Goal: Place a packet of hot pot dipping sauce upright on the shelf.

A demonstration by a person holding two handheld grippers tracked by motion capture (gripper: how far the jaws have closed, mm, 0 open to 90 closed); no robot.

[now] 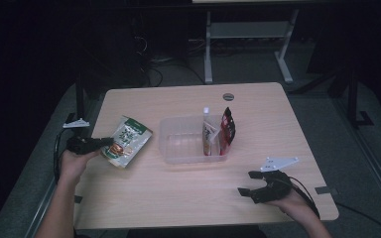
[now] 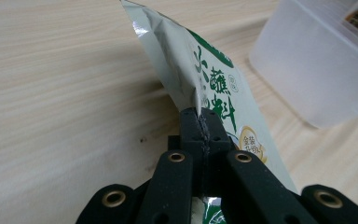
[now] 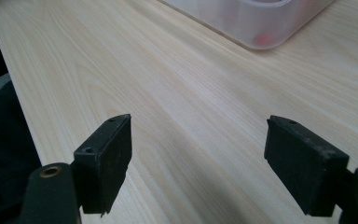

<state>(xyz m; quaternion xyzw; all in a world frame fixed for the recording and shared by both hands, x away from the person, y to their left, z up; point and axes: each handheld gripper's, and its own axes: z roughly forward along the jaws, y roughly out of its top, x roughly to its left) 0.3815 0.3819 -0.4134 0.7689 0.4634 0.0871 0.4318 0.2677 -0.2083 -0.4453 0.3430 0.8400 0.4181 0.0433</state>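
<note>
The left gripper point(image 1: 106, 142) pinches the green sauce packet point(image 1: 127, 141); carry it toward three o'clock, drop it upright into the clear bin point(image 1: 178, 156). Right gripper point(image 1: 250, 183) idles, spread.

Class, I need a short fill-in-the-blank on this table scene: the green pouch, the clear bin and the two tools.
1. The left tool is shut on the green ____.
2. The right tool has its jaws ____.
3. The red packet stands inside the clear ____.

Missing words: pouch; open; bin.
</note>
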